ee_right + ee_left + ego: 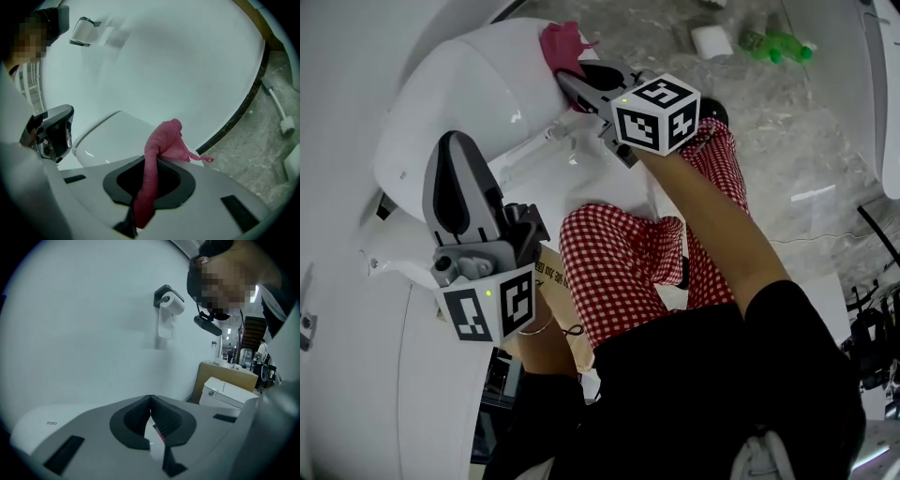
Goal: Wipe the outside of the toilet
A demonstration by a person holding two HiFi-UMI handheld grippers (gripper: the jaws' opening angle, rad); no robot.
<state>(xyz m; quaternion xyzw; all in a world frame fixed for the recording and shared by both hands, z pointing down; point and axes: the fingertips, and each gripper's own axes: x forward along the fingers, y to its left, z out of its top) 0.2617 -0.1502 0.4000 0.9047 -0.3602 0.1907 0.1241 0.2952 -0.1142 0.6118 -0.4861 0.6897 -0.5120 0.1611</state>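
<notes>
The floor [787,141] is grey stone with pale swirls in it. The big white toilet [469,103] stands on it. Far off lie some green bottles [776,45], and just beside them is a small white block [712,40]. A thin white strip [814,194] lies nearer. Black wires [879,239] trail over the floor at the right edge.

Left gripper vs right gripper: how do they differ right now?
The right gripper is shut on a pink cloth; the left gripper is shut on nothing. The right gripper reaches the toilet lid; the left gripper points at the wall. Both are grey with black jaws.
</notes>
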